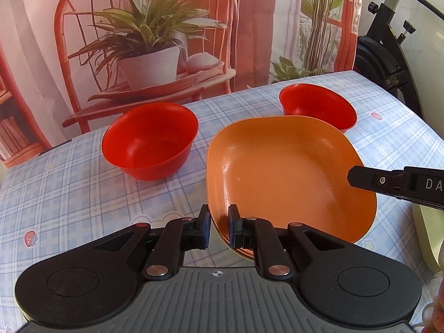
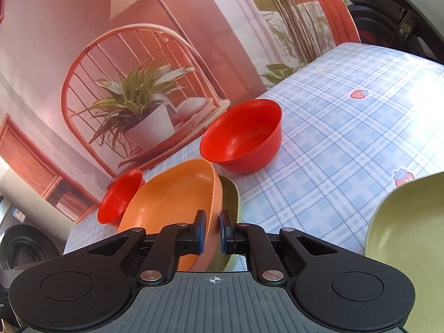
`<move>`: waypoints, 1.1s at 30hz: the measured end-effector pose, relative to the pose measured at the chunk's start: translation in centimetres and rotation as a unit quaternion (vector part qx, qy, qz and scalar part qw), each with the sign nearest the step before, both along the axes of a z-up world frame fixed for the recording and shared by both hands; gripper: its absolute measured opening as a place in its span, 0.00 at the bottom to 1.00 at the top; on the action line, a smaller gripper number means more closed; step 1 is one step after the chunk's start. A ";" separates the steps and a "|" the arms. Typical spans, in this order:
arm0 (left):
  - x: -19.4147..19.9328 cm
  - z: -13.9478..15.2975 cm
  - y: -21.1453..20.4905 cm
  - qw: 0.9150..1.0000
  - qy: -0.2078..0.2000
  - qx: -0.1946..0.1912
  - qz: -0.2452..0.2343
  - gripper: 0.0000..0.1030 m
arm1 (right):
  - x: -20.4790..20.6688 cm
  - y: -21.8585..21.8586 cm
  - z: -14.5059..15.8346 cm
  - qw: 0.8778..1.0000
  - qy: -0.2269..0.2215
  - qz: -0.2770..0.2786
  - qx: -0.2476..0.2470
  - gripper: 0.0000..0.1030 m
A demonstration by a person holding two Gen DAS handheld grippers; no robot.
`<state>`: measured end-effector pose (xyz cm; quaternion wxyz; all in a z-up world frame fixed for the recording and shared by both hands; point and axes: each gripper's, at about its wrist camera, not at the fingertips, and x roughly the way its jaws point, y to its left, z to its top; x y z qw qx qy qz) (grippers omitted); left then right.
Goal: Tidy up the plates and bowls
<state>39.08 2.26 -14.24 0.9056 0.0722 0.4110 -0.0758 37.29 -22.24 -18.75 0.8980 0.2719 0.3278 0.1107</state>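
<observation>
A: Pictured: the left gripper pinches the near rim of an orange plate while the right gripper clamps the opposite rim, both sets of jaws pressed nearly together on the thin edge.

B: And where does the plate sit?

A: Mid-table on the checked tablecloth, nested over an olive plate whose edge peeks out beneath it in the right wrist view. Whether the stack is resting or slightly lifted, I cannot tell.

B: So the step in hand?

A: Stacking plates, by my reading. Two red bowls stand apart: one bowl to the plate's left, the far bowl just behind it. A pale green plate waits near the right gripper (still on its own).

B: Next move?

A: Likely letting go of both rims evenly so the orange plate settles flat, then gathering the green plate and nesting the bowls.
</observation>
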 end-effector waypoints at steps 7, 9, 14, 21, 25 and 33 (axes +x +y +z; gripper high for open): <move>0.2 -0.8 -0.2 1.000 0.003 0.017 -0.007 0.14 | 0.1 -0.3 -0.5 1.000 0.000 -0.005 0.000 0.07; 0.2 -0.9 -0.2 1.000 0.002 0.018 -0.008 0.14 | 0.2 -0.5 -0.7 1.000 0.005 -0.006 0.005 0.07; 0.3 -1.1 -0.1 1.000 0.004 0.025 -0.016 0.14 | -0.1 -0.6 -0.6 1.000 0.002 -0.009 0.002 0.10; 0.2 -1.1 0.7 1.000 0.014 -0.007 -0.011 0.16 | -0.5 -0.4 -0.4 1.000 0.005 -0.007 -0.013 0.13; 0.3 -1.3 0.7 0.999 0.028 -0.018 -0.005 0.16 | -0.7 -0.5 -1.0 1.000 0.012 -0.013 -0.017 0.12; 0.8 -1.4 1.1 0.998 0.049 -0.041 0.008 0.16 | -0.5 -0.7 -1.6 1.000 0.017 -0.014 -0.011 0.11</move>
